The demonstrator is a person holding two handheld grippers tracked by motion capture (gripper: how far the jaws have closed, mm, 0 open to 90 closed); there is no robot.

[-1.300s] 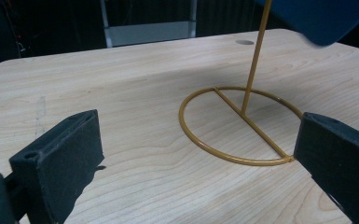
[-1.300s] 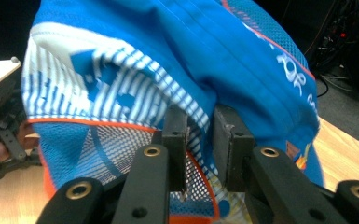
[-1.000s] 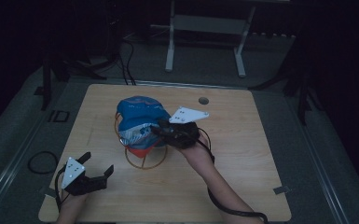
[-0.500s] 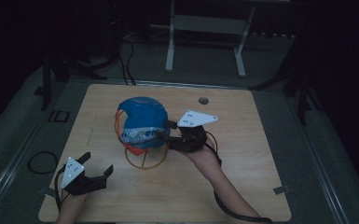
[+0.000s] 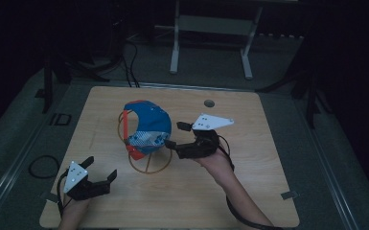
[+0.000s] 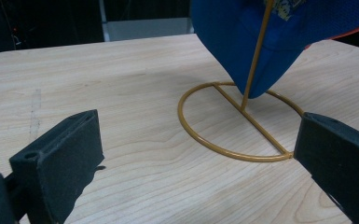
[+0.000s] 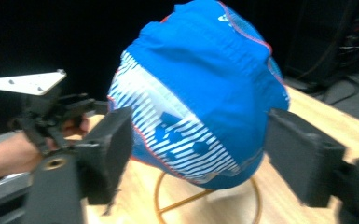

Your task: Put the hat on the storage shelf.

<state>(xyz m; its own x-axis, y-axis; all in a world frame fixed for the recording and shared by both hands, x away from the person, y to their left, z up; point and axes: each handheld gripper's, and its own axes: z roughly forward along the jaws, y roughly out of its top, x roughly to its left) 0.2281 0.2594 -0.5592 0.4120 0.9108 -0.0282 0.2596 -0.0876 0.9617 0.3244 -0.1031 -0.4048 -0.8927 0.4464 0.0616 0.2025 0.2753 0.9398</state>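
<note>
A blue cap (image 5: pixel 148 125) hangs on a yellow wire stand (image 5: pixel 148 163) a little left of the middle of the wooden table (image 5: pixel 268 191). The cap has a white-striped panel (image 7: pixel 177 135) with blue shapes in it, and orange-red trim along its edge. In the high view the stand's ring base lies flat on the tabletop at the cap's 6 o'clock, and an orange upright shows at the cap's 9 o'clock side.

The right gripper (image 5: pixel 172 136) sits at the cap's 3 o'clock, level and pointing at it. Its jaws have just been opening and now stand wide and released: in the right gripper view the cap (image 7: pixel 200 93) shows between the two black jaws, with a gap on each side, so the pads do not press on it. In the high view the tips lie just beside the cap's edge; whether one brushes the fabric I cannot tell.

The left gripper (image 5: pixel 100 170) rests near the table's front left corner, at the stand's 8 o'clock and well apart from it. Its jaws are spread with nothing between them; in the left gripper view they frame bare wood, with the stand's ring (image 6: pixel 235 121) and the cap's lower tip (image 6: pixel 261 51) beyond.
</note>
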